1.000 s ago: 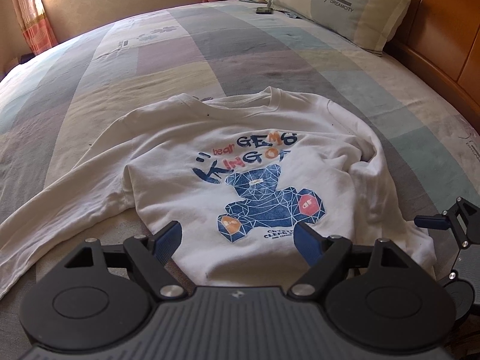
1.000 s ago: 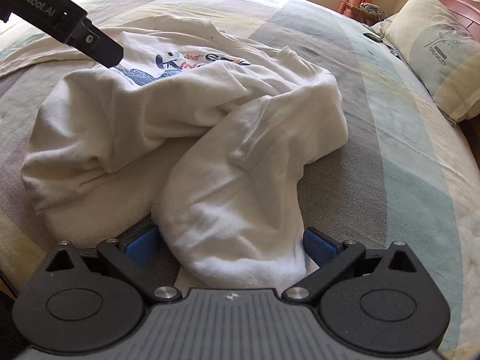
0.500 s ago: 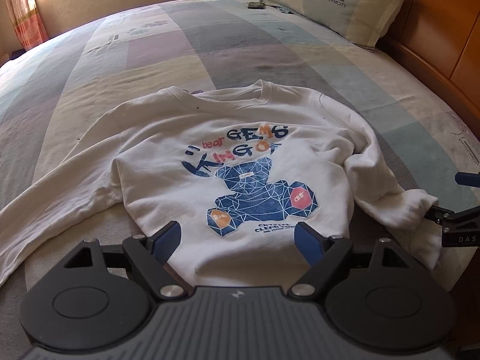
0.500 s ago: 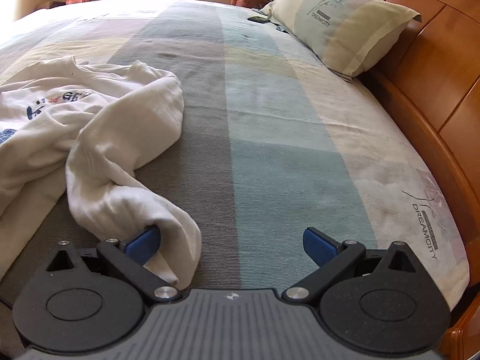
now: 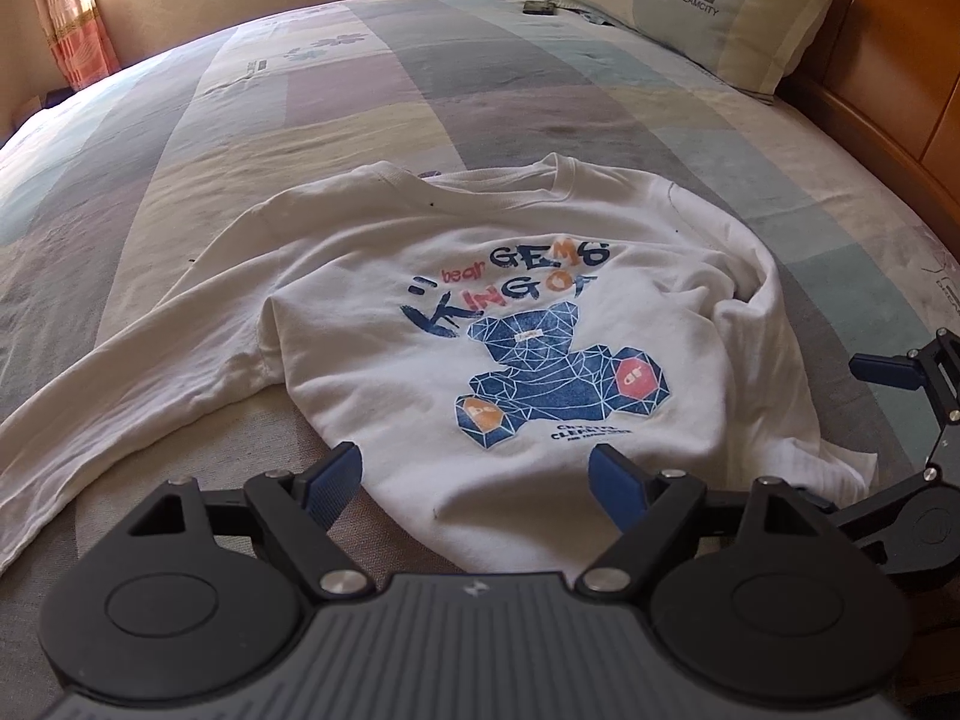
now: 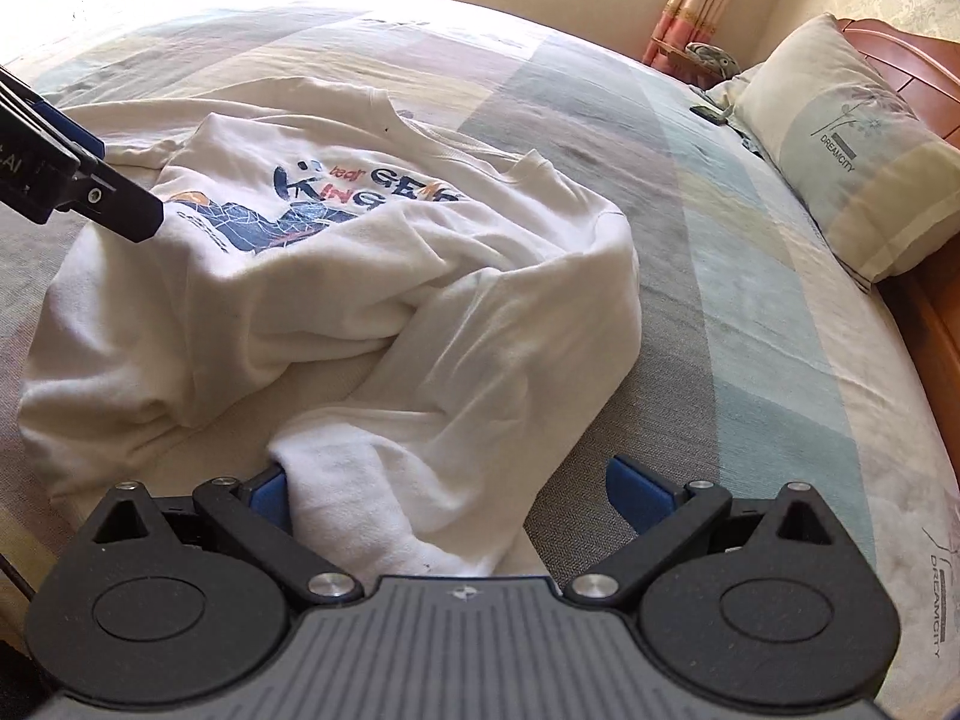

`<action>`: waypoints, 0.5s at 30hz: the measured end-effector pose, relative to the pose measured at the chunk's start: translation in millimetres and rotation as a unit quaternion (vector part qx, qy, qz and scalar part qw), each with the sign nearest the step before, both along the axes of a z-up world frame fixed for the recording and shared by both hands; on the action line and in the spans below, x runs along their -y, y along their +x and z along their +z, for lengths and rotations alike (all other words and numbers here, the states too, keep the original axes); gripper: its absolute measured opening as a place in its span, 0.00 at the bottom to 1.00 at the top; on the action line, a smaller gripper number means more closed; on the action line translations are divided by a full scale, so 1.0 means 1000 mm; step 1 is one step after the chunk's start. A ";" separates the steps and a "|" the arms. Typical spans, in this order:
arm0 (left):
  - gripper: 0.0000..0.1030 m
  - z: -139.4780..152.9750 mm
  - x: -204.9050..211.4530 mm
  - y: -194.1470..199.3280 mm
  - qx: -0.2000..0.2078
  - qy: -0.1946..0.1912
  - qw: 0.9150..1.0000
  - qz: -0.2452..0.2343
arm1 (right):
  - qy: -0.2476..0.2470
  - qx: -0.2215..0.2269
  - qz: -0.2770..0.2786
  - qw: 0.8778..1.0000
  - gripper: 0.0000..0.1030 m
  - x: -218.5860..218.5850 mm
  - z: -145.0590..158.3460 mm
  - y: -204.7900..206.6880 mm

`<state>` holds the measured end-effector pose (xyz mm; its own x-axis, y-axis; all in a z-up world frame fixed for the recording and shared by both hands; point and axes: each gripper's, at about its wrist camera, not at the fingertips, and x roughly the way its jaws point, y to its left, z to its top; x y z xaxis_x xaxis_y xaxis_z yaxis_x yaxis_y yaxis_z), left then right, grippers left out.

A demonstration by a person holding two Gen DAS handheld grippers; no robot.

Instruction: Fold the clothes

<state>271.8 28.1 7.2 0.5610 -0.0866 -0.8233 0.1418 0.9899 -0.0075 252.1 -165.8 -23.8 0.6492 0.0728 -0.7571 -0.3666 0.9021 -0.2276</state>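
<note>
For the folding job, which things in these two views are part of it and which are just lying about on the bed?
Part of the job:
white sweatshirt
its bunched sleeve
left gripper, open
right gripper, open

Lying about:
pillow
small dark item near the pillow
patchwork bedspread
curtains

Your left wrist cam sits low at the hem of the sweatshirt (image 5: 510,324), looking up the bed (image 5: 372,96) toward the pillow (image 5: 708,0) in the upper right. Your right wrist cam is closer in, right over the sleeve (image 6: 432,420), angled across. Both catch the printed chest and that pillow.
</note>
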 end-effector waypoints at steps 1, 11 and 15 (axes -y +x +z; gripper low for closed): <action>0.81 0.000 0.000 0.001 0.000 -0.001 1.000 0.000 | -0.004 0.008 -0.007 1.000 1.00 0.003 0.001 0.000; 0.81 -0.003 0.004 0.004 0.000 -0.005 1.000 -0.008 | -0.112 0.040 -0.161 0.980 1.00 0.085 -0.006 0.023; 0.81 -0.003 0.007 0.004 0.000 -0.007 1.000 -0.009 | -0.115 0.042 -0.240 0.963 1.00 0.126 0.005 0.030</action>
